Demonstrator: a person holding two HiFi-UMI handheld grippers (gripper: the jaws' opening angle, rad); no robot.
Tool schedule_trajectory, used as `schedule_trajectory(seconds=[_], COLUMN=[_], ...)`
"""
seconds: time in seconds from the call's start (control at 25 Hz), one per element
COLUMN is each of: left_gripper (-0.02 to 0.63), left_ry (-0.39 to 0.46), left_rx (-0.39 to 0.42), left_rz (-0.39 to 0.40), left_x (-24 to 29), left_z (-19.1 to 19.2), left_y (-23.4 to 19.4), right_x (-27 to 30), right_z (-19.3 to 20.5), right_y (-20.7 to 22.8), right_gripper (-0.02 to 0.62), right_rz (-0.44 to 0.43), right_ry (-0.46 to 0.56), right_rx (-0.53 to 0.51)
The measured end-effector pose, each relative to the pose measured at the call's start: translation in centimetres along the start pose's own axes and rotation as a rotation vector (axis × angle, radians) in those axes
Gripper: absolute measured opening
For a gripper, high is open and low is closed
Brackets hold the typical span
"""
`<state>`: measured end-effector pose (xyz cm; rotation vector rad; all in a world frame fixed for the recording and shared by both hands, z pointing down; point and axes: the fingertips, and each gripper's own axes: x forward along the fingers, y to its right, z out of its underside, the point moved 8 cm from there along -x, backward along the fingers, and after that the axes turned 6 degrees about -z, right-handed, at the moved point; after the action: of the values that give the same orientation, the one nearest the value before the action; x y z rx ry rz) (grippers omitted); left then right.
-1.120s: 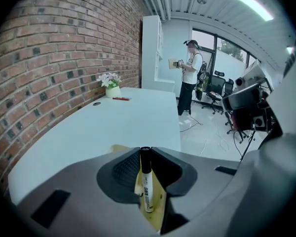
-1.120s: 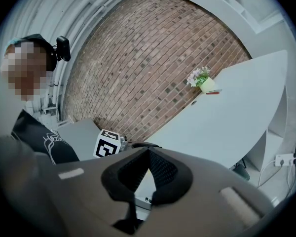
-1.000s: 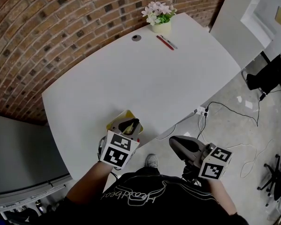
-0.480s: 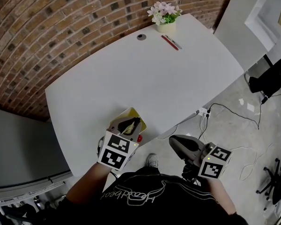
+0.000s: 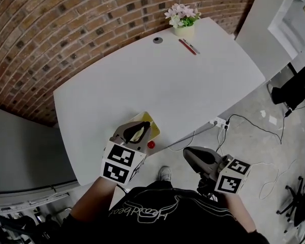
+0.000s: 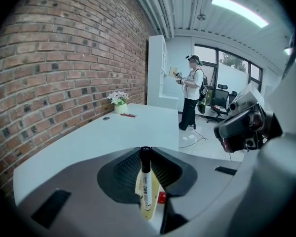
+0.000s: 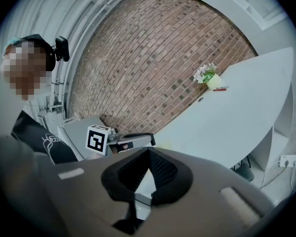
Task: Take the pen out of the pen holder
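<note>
Left gripper (image 5: pixel 136 131) is over the near edge of the white table (image 5: pixel 157 85), jaws pinching a pen (image 6: pixel 145 181) by its white barrel. The pen stands upright between the pads, black cap up. Its lower end overlaps the yellow pen holder (image 5: pixel 153 126) right below (can't tell if the tip is clear of the rim). The holder sits on the table at the near edge, with a small red thing (image 5: pixel 151 145) just beside it. On the far side of the table, two pens (image 5: pixel 189 46) lie flat next to a pot of flowers (image 5: pixel 182 17), well apart from the holder. My right gripper (image 7: pixel 148 153) hangs off the table edge over the floor, jaws pressed together, nothing in them. A power strip (image 5: pixel 221 121) lies on the floor beyond it.
</note>
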<state>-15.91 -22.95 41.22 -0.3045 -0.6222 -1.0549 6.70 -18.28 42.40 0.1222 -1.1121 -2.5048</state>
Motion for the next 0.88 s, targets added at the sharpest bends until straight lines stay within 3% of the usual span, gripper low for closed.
schedule_trajectory(seconds=[0.52, 0.88], left_gripper=[0.069, 0.069], left_ry=[0.222, 0.33], left_rx=[-0.058, -0.161], left_rz=[-0.083, -0.026], left_x=[-6.2, -11.3], left_z=[-3.7, -4.9], left_y=[0.4, 2.2], right_x=[-1.5, -2.7], right_z=[0.3, -0.5], right_y=[-2.7, -4.8], right_gripper=[0.003, 0.003], right_rz=[-0.041, -0.07], right_ry=[-0.028, -0.025], right_rx=[-0.031, -0.079])
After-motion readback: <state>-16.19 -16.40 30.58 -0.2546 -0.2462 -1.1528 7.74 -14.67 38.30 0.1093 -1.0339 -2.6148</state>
